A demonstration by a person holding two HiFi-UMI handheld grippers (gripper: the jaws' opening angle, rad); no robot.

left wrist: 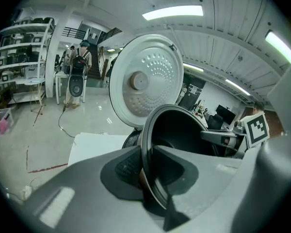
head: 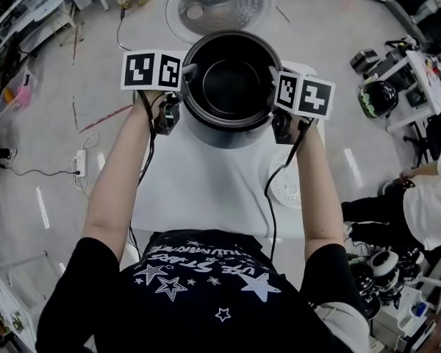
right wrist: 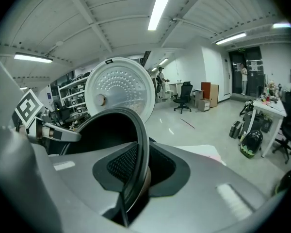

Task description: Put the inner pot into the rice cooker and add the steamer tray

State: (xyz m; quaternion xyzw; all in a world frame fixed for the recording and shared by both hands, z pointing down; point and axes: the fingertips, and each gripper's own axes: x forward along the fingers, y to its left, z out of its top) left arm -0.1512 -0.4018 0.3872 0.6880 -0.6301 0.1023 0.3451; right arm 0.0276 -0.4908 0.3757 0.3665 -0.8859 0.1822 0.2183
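Note:
The dark inner pot (head: 231, 87) hangs in the air above the white table (head: 206, 175), held by its rim from both sides. My left gripper (head: 178, 87) is shut on the pot's left rim (left wrist: 148, 164), and my right gripper (head: 275, 94) is shut on the right rim (right wrist: 138, 174). The rice cooker's open white lid (head: 220, 4) stands up just beyond the pot, also seen as the round lid (left wrist: 145, 79) and lid (right wrist: 119, 89) in the gripper views. The cooker's body (left wrist: 131, 139) is mostly hidden behind the pot. I see no steamer tray for certain.
A white round object (head: 285, 186) lies on the table at the right. A power strip and cables (head: 79, 164) lie on the floor at the left. A seated person (head: 419, 204) is at the right edge. Shelves (left wrist: 24, 57) stand further off.

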